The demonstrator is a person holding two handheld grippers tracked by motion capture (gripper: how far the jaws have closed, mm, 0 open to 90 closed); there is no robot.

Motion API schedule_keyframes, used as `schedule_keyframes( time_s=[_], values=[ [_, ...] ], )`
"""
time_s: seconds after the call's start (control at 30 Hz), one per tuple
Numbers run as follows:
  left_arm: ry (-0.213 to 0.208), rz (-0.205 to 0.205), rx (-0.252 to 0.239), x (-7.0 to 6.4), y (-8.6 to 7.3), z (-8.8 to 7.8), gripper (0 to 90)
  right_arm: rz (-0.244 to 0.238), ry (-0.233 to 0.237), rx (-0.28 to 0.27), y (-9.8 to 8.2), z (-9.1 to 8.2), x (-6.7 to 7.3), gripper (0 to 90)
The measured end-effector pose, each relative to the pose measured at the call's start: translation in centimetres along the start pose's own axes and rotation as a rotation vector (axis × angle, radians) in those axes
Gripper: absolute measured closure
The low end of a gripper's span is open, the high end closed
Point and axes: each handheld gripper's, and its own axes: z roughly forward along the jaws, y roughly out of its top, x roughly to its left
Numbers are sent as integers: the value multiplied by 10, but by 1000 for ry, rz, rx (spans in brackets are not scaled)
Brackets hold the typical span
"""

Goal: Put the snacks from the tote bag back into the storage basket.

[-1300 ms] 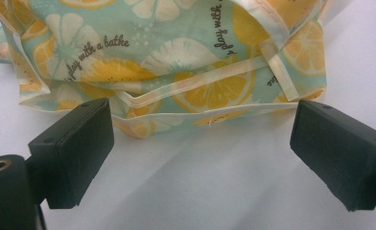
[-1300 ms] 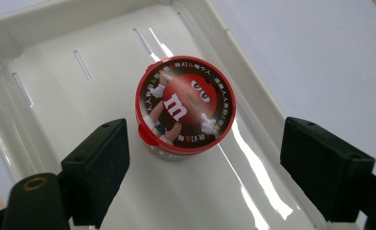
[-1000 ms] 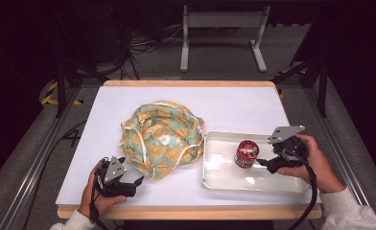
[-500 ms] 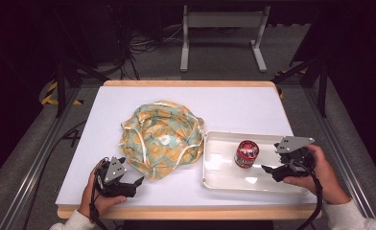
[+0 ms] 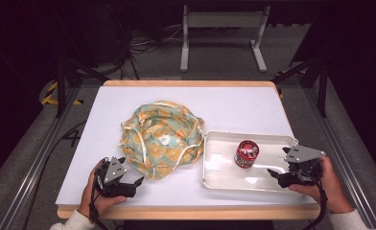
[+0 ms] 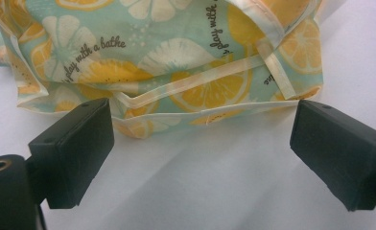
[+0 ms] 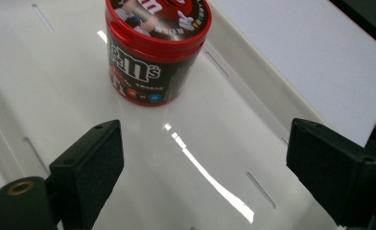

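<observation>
Right gripper (image 5: 276, 173), jaws spread wide and empty, hovers over the white tray's (image 5: 224, 179) near right corner, aimed at the M&M's tub (image 5: 246, 154) standing upright mid-tray. Judging by that aim, grasping the tub comes next: approach level and clamp below its red lid. Left gripper (image 5: 131, 178), also wide, rests beside the tray by the citrus-print cloth bag (image 5: 162, 136)

Far half of table (image 5: 234, 103) bare; near side blocked by cloth bag (image 5: 162, 136), tray (image 5: 215, 179) (candy tub (image 5: 246, 154) inside).
</observation>
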Motion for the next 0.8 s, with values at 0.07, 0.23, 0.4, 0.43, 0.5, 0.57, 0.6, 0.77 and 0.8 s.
schedule_keyframes(
  time_s=[0.07,0.23,0.4,0.43,0.5,0.57,0.6,0.77,0.8],
  values=[
    [0,0,-1,0,0,0,85,16,-11,-6,-5,1,0,124],
    [-1,1,-2,0,0,0,85,69,-32,-35,-20,2,-3,117],
    [-1,4,-3,1,0,0,85,104,-41,-73,-30,0,-5,112],
    [-1,5,-3,1,0,0,85,113,-40,-93,-33,-2,-6,106],
    [-3,4,-2,2,0,0,85,129,-57,-118,-38,-3,-6,91],
    [-2,5,-3,1,0,0,85,149,-70,-129,-43,-5,-8,86],
    [-3,6,-4,1,0,-1,85,160,-79,-129,-45,-6,-8,84],
    [-6,5,-12,2,0,-1,85,191,-72,-153,-54,-10,-8,78],
    [-8,5,-14,2,0,-1,84,184,-84,-147,-56,-10,-6,78]
  ],
)
